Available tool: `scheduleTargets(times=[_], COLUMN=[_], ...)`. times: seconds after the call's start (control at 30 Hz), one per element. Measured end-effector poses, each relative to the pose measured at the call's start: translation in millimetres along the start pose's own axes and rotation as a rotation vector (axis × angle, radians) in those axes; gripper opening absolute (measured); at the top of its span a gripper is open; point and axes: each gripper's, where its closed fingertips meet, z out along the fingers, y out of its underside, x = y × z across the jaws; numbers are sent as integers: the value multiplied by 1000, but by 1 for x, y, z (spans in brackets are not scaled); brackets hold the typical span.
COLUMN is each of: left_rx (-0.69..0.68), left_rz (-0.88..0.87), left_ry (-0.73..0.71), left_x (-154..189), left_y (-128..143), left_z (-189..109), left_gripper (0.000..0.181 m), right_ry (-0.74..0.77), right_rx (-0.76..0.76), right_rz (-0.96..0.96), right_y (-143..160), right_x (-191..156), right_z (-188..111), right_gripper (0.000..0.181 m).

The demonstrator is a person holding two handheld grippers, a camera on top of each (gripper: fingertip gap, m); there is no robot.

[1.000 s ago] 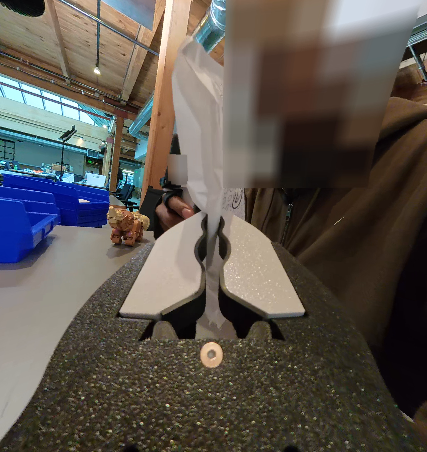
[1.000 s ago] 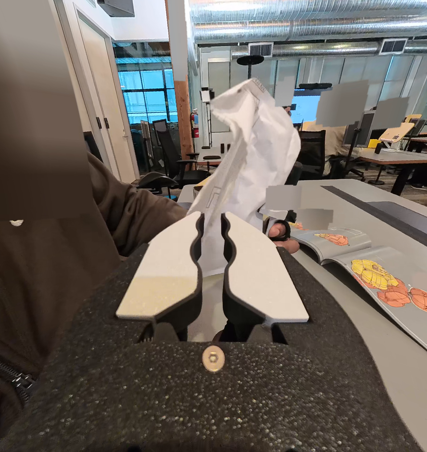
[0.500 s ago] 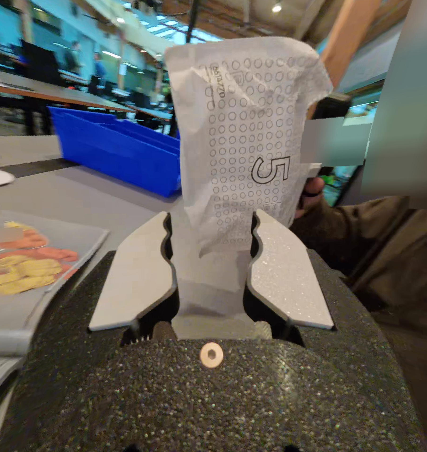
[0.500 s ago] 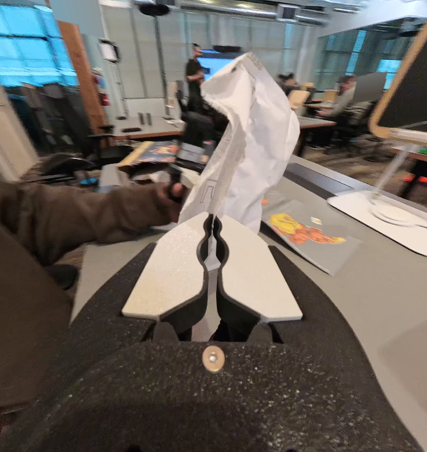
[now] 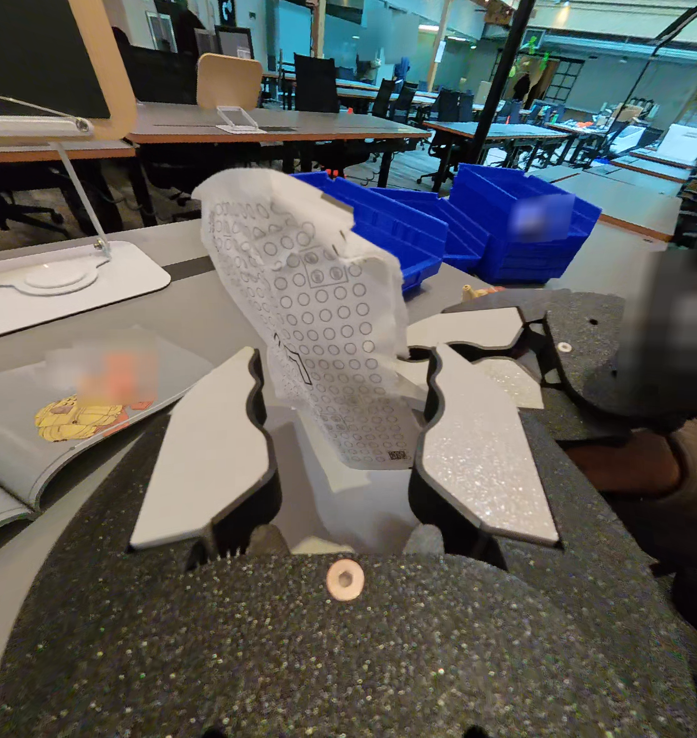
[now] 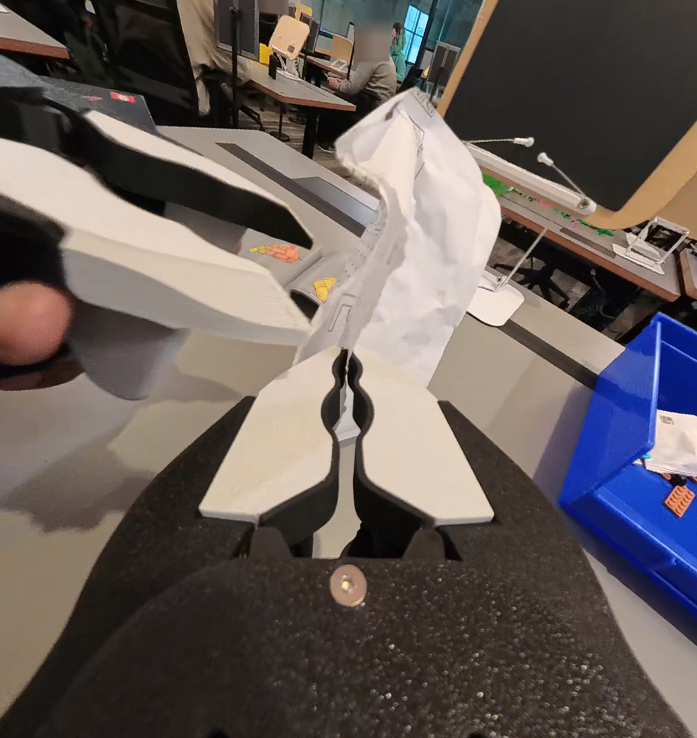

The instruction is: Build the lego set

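Jaws of the right gripper [image 6: 347,355] are pinching the lower edge of the crumpled white paper parts bag printed with small circles [image 6: 422,247], holding it upright above the grey counter [image 6: 147,439]; jaws of the left gripper [image 5: 340,383] are standing spread apart, with the bag [image 5: 318,319] hanging between them and no clear contact showing.

Progress, as judged: early. The bag is looking slack and possibly emptied, though its contents are not visible. No assembled model is showing in either view, so the building itself appears to lie ahead.

Right wrist view only: the blue plastic bin [image 6: 638,459] at right, just beside the gripper, is holding another white paper bag [image 6: 682,447] and loose orange and yellow bricks [image 6: 680,501]; the left gripper's grey fingers are reaching in from the left.

Left wrist view only: the printed face of the bag, the open instruction booklet with yellow-orange artwork [image 5: 79,415] lying at left on the counter, a row of blue plastic bins [image 5: 498,235] behind, and a white lamp base [image 5: 67,279] at far left.
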Motion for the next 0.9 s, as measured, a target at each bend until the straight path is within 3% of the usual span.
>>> scheduleTargets(times=[0.13,0.23,0.43,0.6,0.9], left_rx=[-53,-79,-107,-181,-236], left_rz=[-28,-24,44,121,52], left_ry=[4,-45,-60,-154,-227], left_x=[1,-7,-15,-32,-55], left_y=[8,14,22,27,34], left_z=[0,-3,-7,-3,6], left_gripper=[77,65,14,2,0], right_ry=[23,38,33,45,180], right_rx=[-3,2,-1,-22,-25], right_rz=[-57,-92,-85,-98,-220], right_y=[0,-2,-4,-5,-12], right_x=[-9,-14,-12,-1,24], right_z=[1,1,4,8,11], right_gripper=[0,0,0,0,0])
